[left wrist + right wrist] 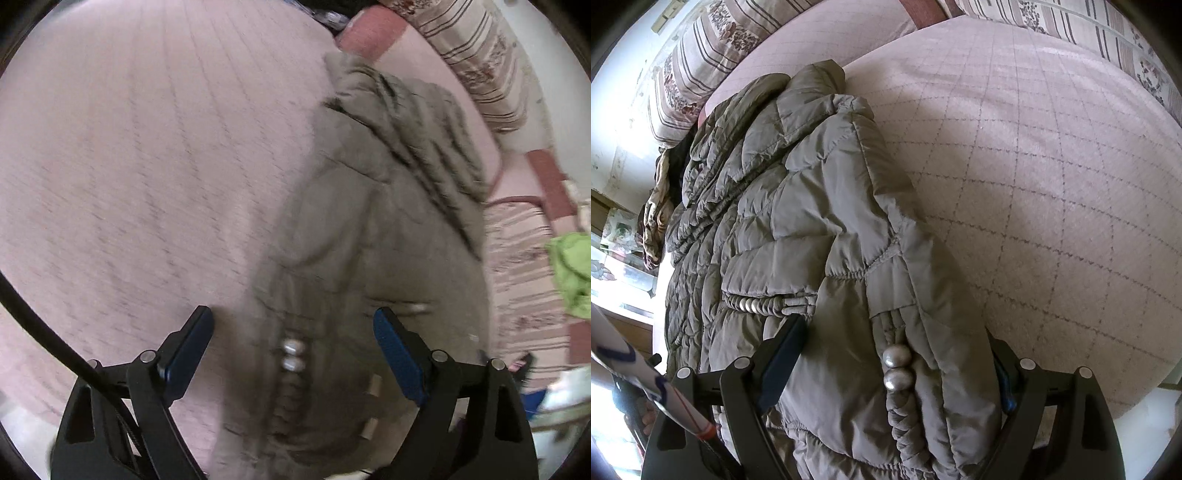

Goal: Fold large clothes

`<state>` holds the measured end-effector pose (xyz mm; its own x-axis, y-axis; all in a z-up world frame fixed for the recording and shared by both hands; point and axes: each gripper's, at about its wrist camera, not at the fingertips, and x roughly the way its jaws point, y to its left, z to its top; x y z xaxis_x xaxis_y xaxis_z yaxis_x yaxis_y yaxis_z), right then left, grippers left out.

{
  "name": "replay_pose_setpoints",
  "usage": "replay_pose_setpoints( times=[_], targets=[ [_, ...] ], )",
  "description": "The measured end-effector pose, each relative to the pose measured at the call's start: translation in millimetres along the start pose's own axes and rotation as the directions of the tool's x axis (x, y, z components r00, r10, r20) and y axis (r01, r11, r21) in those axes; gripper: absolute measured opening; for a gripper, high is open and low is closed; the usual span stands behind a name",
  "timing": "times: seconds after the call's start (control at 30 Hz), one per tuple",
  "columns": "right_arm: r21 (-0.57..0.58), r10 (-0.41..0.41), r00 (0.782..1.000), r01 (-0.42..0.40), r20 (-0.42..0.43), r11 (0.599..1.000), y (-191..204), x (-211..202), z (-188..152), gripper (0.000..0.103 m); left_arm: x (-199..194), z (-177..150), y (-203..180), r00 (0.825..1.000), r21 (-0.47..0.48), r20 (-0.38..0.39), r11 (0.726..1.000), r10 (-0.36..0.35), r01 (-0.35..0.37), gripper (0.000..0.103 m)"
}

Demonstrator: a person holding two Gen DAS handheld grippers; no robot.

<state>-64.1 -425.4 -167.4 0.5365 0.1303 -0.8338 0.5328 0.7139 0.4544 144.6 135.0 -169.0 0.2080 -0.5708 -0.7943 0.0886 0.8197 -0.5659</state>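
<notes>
The quilted grey-brown jacket lies on the pink checked bed cover, along the cover's left edge as the right wrist view shows it, with the striped cushions beyond its far end. Its long axis runs away from both claws, from the near edge of the bed towards the collar end by the cushions.

Left gripper: jaws spread wide, no pad touching cloth. It hangs above the jacket's near portion, with the two metal snaps and the gathered waist seam directly between and below the fingers. The left view is blurred, so finer detail of the cloth is not readable.

Right gripper: jaws stand wide, with a thick roll of the jacket filling the space between them. The left finger lies against the padding; the right finger is mostly hidden behind the fabric. Judged as pinching the bulky fold, though contact on the hidden side cannot be confirmed.

Judgement: the right claw anchors the near hem, and the left claw, being free, is the one to take a second hold beside it.

Only the left view shows a green cloth at the far right. Only the right view shows the quilting clearly, the heap of dark clothing beside the jacket, and a white tube with blue marks near the left corner.
</notes>
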Motion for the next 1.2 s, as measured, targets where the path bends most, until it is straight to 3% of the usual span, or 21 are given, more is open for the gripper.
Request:
replay_pose_setpoints(
  times=[0.07,0.23,0.53,0.63,0.87,1.03,1.2],
  targets=[
    [0.0,0.006,1.0,-0.006,-0.003,1.0,-0.1,-0.2,0.1,0.09,7.0,-11.5,-5.6,0.997,-0.003,-0.036,0.997,-0.075,0.075,0.087],
    [-0.002,0.018,1.0,-0.018,-0.02,1.0,0.4,-1.9,-1.2,0.09,7.7,-41.0,-19.9,0.997,0.04,-0.027,0.997,-0.068,0.069,0.087],
    [-0.05,0.06,0.995,-0.064,-0.074,0.997,5.2,-9.4,-19.9,0.089,7.6,-71.0,-26.6,0.991,0.091,-0.05,0.988,-0.124,0.128,0.087],
    [-0.041,0.096,0.992,-0.1,-0.087,0.994,2.9,-11.3,-27.6,0.088,12.0,-74.6,-29.7,0.993,0.109,-0.039,0.987,-0.112,0.115,0.087],
    [0.038,0.233,0.969,-0.23,-0.081,0.972,-8.5,-16.8,-48.8,0.086,17.4,-68.5,-24.1,0.99,0.047,-0.024,0.989,-0.142,0.143,0.088],
    [0.061,0.338,0.937,-0.333,-0.093,0.941,-1.6,-10.9,-67.2,0.082,18.7,-71.1,-28.2,0.995,0.041,-0.007,0.994,-0.101,0.101,0.088],
    [0.047,0.352,0.933,-0.349,-0.081,0.936,17.3,-2.8,-70.9,0.071,23.2,-75.5,-42.6,1.0,0.067,0.014,0.998,0.016,-0.017,0.089]
  ],
)
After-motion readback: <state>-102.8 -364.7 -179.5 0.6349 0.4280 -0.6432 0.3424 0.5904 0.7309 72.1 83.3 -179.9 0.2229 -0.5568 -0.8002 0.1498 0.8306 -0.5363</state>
